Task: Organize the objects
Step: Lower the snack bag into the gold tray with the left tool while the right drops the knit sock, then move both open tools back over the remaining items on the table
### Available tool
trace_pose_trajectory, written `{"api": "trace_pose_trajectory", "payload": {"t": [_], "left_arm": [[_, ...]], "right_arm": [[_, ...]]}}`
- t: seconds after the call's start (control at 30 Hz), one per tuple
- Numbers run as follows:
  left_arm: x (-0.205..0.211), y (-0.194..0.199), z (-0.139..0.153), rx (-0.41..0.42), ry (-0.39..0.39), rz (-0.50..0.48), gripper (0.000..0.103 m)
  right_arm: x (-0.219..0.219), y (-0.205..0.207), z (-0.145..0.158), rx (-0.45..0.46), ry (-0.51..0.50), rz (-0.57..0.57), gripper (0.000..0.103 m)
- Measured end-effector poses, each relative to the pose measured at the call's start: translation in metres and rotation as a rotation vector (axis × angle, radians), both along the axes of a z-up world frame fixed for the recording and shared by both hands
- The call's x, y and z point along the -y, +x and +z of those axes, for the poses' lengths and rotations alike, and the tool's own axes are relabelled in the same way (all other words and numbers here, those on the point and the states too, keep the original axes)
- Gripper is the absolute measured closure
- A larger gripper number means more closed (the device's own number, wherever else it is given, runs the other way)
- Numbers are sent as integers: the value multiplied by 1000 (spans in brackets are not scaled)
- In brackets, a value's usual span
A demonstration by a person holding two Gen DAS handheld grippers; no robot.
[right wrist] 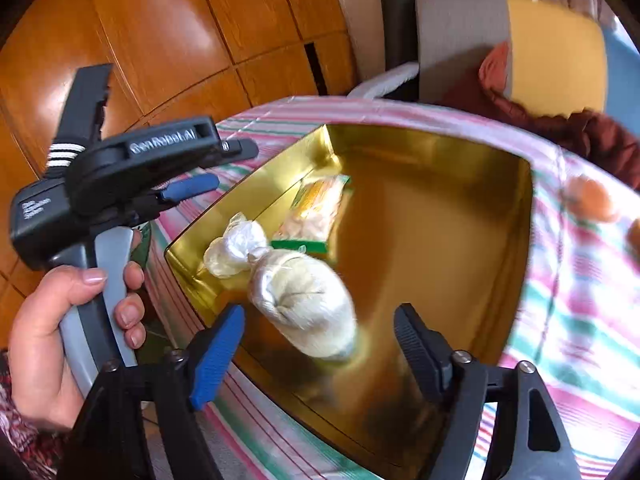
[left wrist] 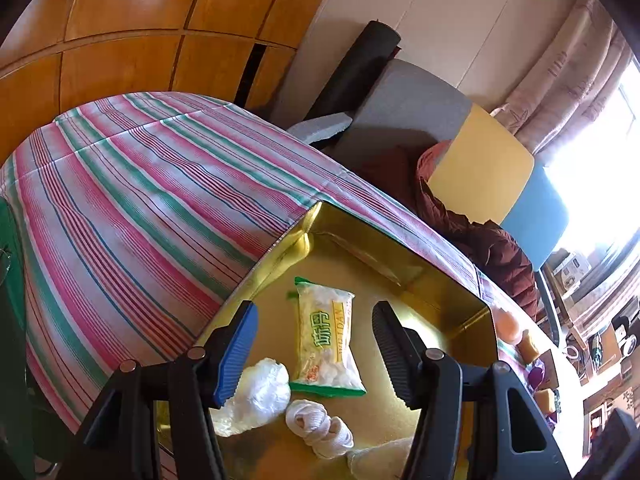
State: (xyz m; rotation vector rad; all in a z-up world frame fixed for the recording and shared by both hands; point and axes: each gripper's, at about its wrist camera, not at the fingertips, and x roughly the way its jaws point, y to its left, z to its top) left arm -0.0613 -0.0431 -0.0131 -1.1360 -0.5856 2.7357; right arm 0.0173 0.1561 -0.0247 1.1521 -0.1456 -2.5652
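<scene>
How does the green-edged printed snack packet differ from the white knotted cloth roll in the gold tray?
The green-edged printed snack packet is flat, with yellow and green print; the white knotted cloth roll is plain, lumpy and twisted. The packet lies farther into the tray, the roll nearer the left gripper. Both rest loose inside the gold tray.

A: Gold tray [left wrist: 448, 292]: glossy, mirror-like, smooth finish. Tablecloth [left wrist: 140, 184]: woven striped cloth, matt.

B: Snack packet [left wrist: 326, 334]: shiny clear plastic film. White sock roll [right wrist: 308, 304]: soft knit cloth. Left gripper [left wrist: 314, 354]: ribbed pads, matt black plastic body. Wardrobe doors [right wrist: 160, 32]: lacquered wood, glossy.
</scene>
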Motion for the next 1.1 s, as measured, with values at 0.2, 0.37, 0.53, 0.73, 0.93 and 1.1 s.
{"api": "trace_pose_trajectory", "payload": {"t": [0.2,0.37,0.53,0.73,0.93,1.1], "left_arm": [[-10,4,0,1,-7,-19,43],[-12,10,3,-9,-9,-8,43],[-13,14,4,-4,-12,-10,43],[-22,17,2,2,-18,-34,43],[-54,27,-1,-1,-33,-151,43],[-93,44,2,-33,-62,-301,43]], "right_arm": [[-8,-6,10,-31,69,-71,21],[7,-20,3,12,149,-31,19],[-1,-26,16,-93,261,-170,19],[-60,-8,34,-116,145,-258,13],[-120,20,22,-50,276,-323,9],[-178,41,-5,58,309,-409,9]]}}
